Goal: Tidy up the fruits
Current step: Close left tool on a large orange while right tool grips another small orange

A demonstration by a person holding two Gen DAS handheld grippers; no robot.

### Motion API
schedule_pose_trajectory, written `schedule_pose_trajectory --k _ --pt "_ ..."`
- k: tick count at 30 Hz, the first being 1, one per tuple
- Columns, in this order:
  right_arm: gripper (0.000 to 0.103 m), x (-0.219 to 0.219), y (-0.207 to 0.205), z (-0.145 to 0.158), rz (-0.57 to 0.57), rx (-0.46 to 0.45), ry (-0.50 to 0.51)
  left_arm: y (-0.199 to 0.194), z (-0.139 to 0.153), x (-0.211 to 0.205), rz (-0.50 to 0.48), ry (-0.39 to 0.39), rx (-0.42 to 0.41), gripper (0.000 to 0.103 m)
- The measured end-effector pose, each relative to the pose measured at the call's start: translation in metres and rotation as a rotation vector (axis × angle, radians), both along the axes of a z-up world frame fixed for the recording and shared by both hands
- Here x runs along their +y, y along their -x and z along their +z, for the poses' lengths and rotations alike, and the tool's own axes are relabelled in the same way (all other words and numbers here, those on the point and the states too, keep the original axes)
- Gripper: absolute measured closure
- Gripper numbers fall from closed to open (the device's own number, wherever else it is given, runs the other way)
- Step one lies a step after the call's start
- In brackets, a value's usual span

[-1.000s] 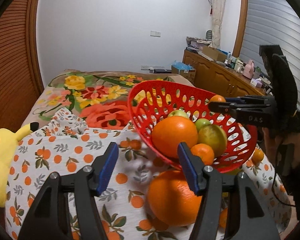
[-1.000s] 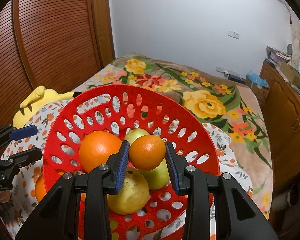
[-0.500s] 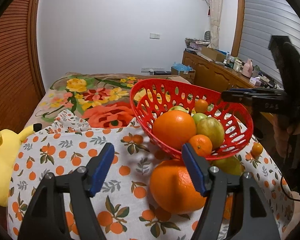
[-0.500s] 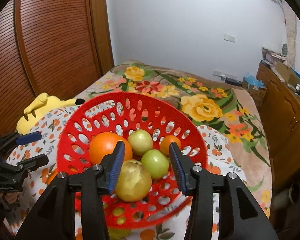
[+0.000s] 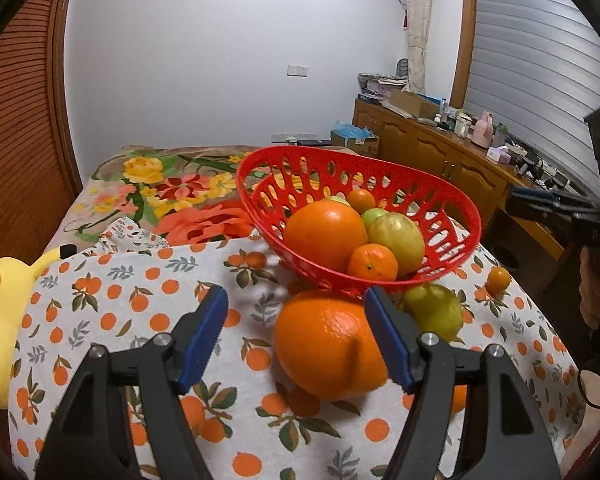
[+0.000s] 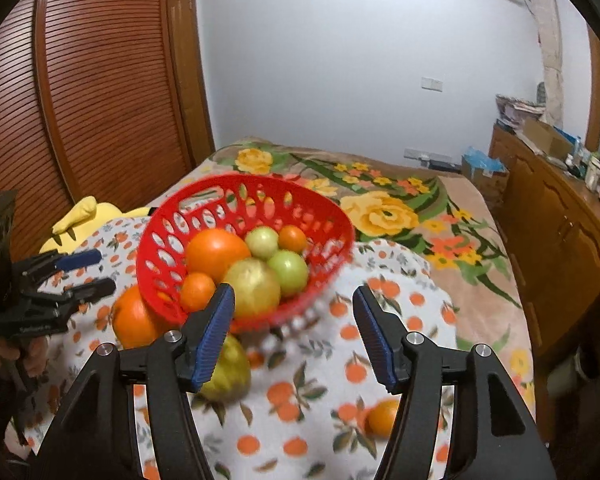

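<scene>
left wrist view: the left gripper (image 5: 296, 336) fills the bottom of the frame, jaws spread wide and holding nothing — a big orange (image 5: 328, 354) lies on the orange-print cloth (image 5: 112, 312) at lower centre, against the right pad. just above it sits the red basket (image 5: 452, 200) with fruit inside. right wrist view: the right gripper (image 6: 294, 334) gapes wide and empty at the bottom; the basket is at centre left, a yellow-green fruit (image 6: 226, 374) lies beneath it, a small orange (image 6: 382, 416) at lower right.
</scene>
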State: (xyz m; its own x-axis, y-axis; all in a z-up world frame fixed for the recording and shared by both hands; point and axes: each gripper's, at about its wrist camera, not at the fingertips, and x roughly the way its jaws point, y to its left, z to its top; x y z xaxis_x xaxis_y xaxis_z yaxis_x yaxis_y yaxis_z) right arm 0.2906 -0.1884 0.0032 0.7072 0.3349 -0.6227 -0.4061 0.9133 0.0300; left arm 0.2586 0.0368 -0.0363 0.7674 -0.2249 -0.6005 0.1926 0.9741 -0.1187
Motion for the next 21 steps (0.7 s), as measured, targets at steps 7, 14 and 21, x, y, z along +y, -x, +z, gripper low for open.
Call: schedule_pose_trajectory --k 7,14,21 --pt "0.04 -0.032 0.013 -0.025 -0.064 0.051 0.027 0.004 -0.007 -0.009 -0.03 0.004 0.031 0.032" --pt "0.04 -0.056 0.011 -0.054 -0.115 0.112 0.042 0.002 -0.012 -0.015 -0.045 0.011 0.054 0.032" --pt "0.048 -0.067 0.005 -0.08 -0.134 0.179 0.053 -0.004 -0.02 -0.023 -0.06 -0.008 0.082 0.032"
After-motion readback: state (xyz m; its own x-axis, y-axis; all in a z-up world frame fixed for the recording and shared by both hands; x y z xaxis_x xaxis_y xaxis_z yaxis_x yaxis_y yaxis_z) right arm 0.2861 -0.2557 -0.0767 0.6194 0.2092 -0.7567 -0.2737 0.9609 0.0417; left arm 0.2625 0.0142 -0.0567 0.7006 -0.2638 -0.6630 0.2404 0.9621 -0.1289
